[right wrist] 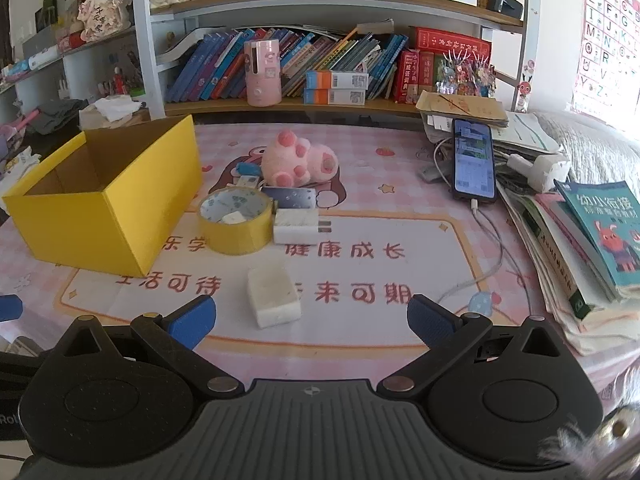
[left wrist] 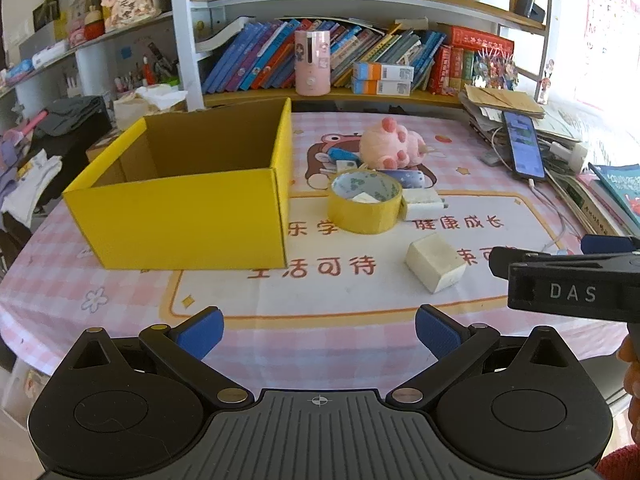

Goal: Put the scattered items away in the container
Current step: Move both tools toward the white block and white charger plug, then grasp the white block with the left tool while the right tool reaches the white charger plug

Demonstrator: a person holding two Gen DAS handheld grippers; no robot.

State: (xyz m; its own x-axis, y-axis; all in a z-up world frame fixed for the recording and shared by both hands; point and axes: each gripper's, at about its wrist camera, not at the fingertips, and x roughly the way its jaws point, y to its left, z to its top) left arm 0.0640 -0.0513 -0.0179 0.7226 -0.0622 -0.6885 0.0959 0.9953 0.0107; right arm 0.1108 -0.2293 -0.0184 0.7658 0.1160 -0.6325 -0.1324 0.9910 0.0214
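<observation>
My left hand-held gripper (left wrist: 319, 334) hangs above the near edge of the surface (left wrist: 120, 292), its blue pads spread wide with nothing between them; my right hand-held gripper (right wrist: 311, 320) is likewise spread and empty, low over the pink checked cloth. Yellow cardboard box (right wrist: 108, 196): open-topped, at the left of the surface; its floor is hidden from both views, so I cannot tell whether anything lies inside. White block (right wrist: 273, 296): alone on the cloth, nearest my right gripper and in line with the gap between its pads, apart from the other items. Yellow tape roll (right wrist: 236, 222): lying flat just right of the box, a small white piece inside its ring, only partly seen. White rectangular piece (right wrist: 296, 226): touching or just beside the roll, its right end marked with something too small to read. Pink plush toy (right wrist: 300, 162): behind these, feet toward me, its head out of sight. Small blue and grey-blue items (right wrist: 289, 198): crowded between plush and roll, overlapped and hard to identify. Phone (right wrist: 474, 160): at the right, cable attached, leaning on stacked papers. In the left view my right gripper is cut off at the frame edge.
</observation>
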